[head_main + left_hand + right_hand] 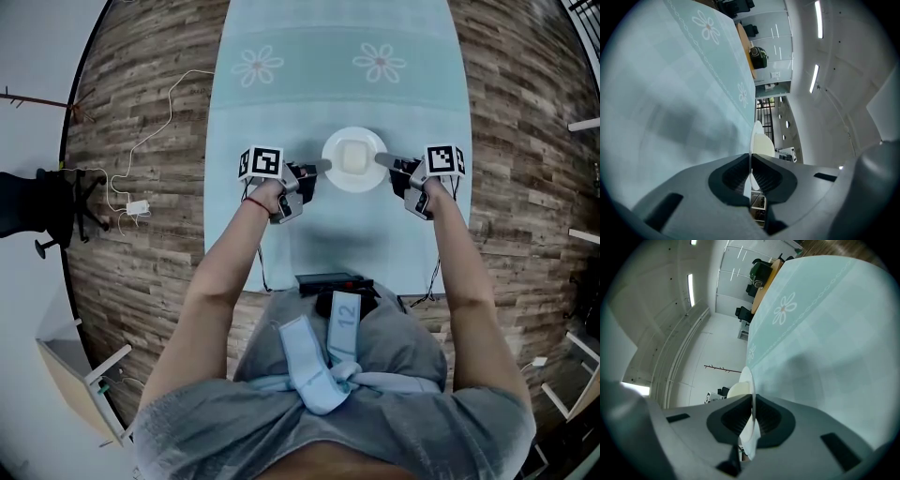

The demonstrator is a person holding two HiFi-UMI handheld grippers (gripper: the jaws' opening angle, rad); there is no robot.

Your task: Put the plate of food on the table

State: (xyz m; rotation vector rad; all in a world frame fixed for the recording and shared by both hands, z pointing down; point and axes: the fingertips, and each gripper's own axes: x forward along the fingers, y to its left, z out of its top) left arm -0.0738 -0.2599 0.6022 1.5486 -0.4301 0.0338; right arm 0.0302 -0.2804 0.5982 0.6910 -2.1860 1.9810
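Head view shows me the plate of food over the middle of the table, my left gripper pinched tight on its rim at 9 o'clock and my right gripper at 3, so if one side dips, I think the food slides off.

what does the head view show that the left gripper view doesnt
Head view only: left gripper and right gripper on opposite rims of the plate, and the person's arms. Left gripper view only: jaws shut on the rim, seen edge-on, and ceiling lights. Both: plate and flowered tablecloth.
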